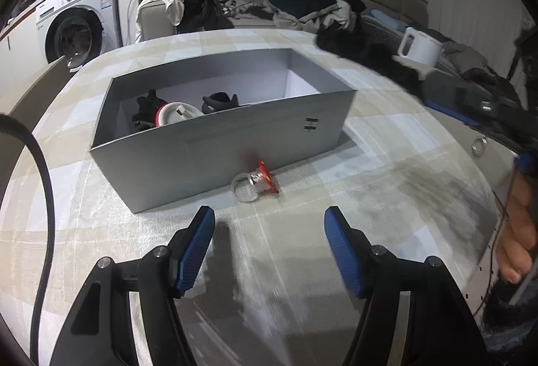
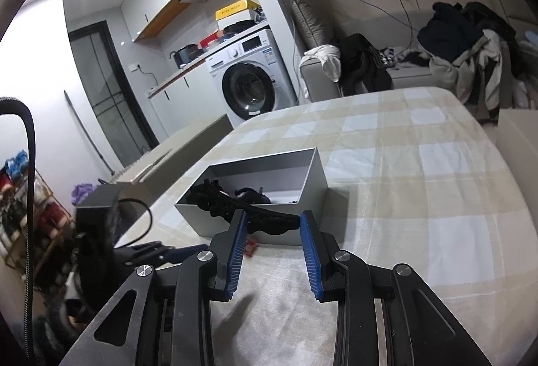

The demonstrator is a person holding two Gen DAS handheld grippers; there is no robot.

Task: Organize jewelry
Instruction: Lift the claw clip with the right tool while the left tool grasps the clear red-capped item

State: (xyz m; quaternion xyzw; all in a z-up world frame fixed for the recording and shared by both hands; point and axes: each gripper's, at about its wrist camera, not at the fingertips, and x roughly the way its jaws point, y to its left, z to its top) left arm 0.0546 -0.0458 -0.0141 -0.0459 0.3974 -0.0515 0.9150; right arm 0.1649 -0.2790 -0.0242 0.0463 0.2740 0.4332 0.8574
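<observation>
A grey open box (image 1: 235, 137) stands on the checked tablecloth and holds black pieces and a red-and-white item (image 1: 175, 115). In front of the box lies a clear ring with a red tag (image 1: 255, 184). My left gripper (image 1: 269, 224) hovers just short of it, open, with nothing between the pads. A small silver ring (image 1: 479, 145) lies to the right. My right gripper (image 2: 272, 228) is shut on a black lacy band (image 2: 215, 197), holding it above the near wall of the box (image 2: 269, 184). In the left wrist view the band (image 1: 370, 51) is blurred, hanging from the right gripper (image 1: 427, 80).
A white jug (image 1: 418, 46) and heaps of clothes (image 1: 312, 2) lie beyond the table's far edge. A washing machine (image 2: 252, 76) stands behind on the left. A black cable (image 1: 47, 197) loops at the left. A person's hand (image 1: 517, 231) is at the right edge.
</observation>
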